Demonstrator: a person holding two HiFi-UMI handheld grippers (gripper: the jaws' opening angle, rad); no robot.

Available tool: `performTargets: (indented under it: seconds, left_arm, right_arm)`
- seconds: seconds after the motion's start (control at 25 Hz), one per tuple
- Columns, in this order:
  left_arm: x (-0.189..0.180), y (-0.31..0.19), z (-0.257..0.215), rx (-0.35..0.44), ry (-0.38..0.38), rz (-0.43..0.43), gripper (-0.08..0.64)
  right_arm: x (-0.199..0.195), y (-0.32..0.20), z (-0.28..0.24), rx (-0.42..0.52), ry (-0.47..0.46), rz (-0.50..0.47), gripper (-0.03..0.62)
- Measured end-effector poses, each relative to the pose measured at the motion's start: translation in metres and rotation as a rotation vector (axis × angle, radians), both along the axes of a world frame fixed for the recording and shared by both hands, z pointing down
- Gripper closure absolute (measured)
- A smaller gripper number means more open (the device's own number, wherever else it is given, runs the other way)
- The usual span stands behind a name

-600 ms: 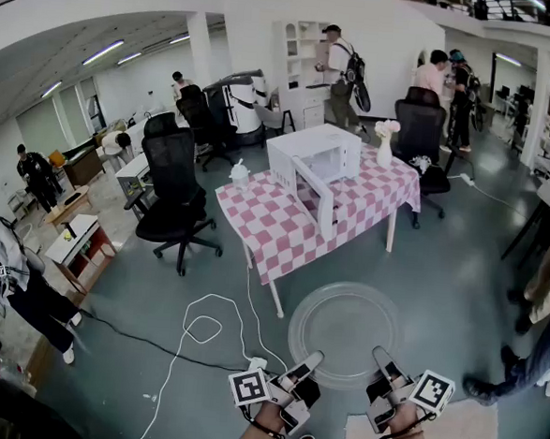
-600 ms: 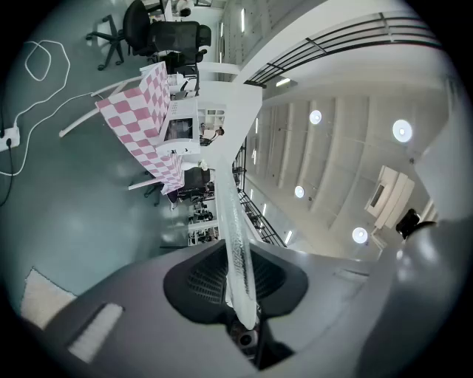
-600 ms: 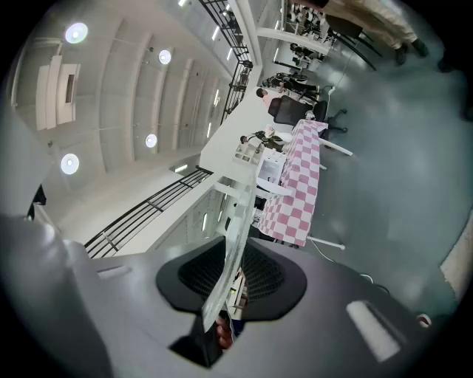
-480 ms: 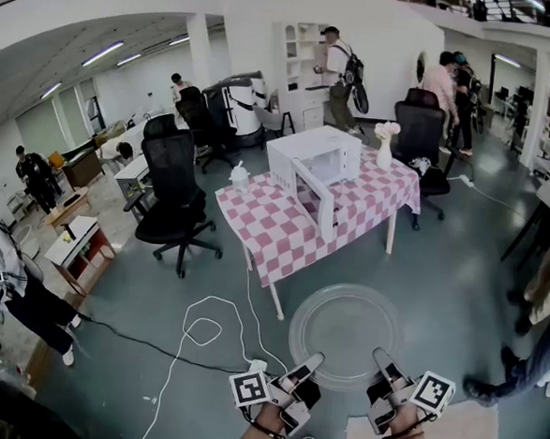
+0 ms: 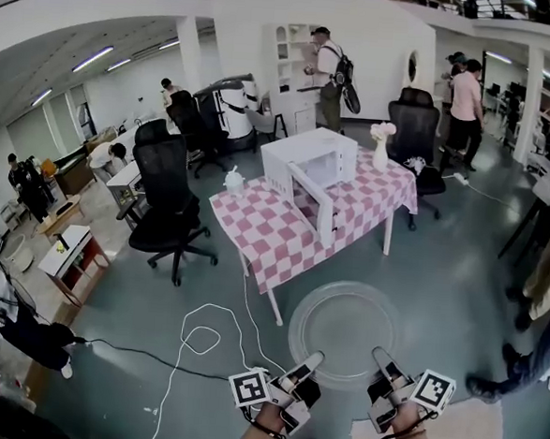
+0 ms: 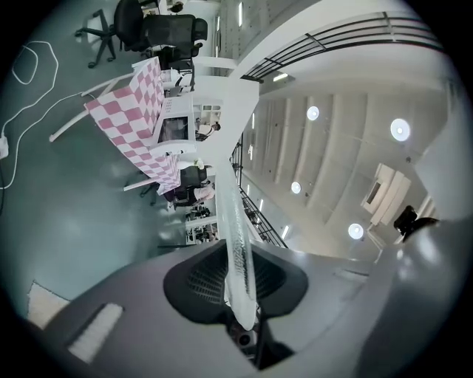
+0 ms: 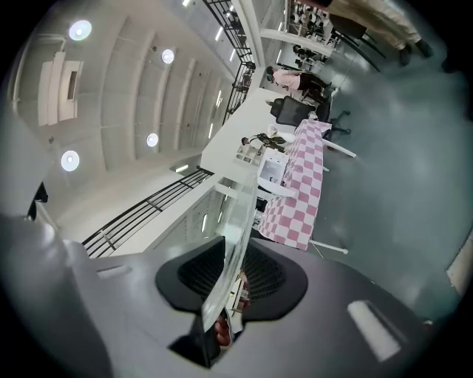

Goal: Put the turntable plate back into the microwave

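The clear glass turntable plate [image 5: 346,330] hangs roughly level over the grey floor, held at its near rim from two sides. My left gripper [image 5: 309,361] is shut on the rim's left part, and the plate's edge [image 6: 237,244] runs between its jaws. My right gripper [image 5: 382,359] is shut on the right part, with the glass edge [image 7: 235,221] clamped edge-on. The white microwave [image 5: 313,163] stands on the pink checkered table [image 5: 274,231] ahead, its door [image 5: 315,205] swung open toward me.
A white vase with flowers [image 5: 382,146] and a small white pot [image 5: 234,178] share the table. Black office chairs [image 5: 168,197] stand to the left and behind. A white cable [image 5: 201,335] loops on the floor at left. People stand at the back and right.
The plate and both grippers hold the same pose. The head view has shifted slightly, and the people at the back and far left have moved.
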State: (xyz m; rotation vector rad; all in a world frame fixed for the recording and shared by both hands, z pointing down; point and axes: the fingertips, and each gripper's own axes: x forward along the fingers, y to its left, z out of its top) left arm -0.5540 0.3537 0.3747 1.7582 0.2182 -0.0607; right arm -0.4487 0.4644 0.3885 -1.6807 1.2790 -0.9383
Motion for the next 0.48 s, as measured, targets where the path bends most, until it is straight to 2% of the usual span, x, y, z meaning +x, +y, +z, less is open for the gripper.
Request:
performTargets:
  seconds: [0.24, 0.48]
  left_arm:
    - [0.010, -0.016, 0.001, 0.017, 0.023, 0.023, 0.520]
    - [0.026, -0.023, 0.008, -0.002, 0.009, 0.048, 0.520]
  right_arm:
    - [0.009, -0.011, 0.002, -0.008, 0.018, 0.028, 0.509]
    - [0.022, -0.019, 0.006, 0.009, 0.015, 0.036, 0.509]
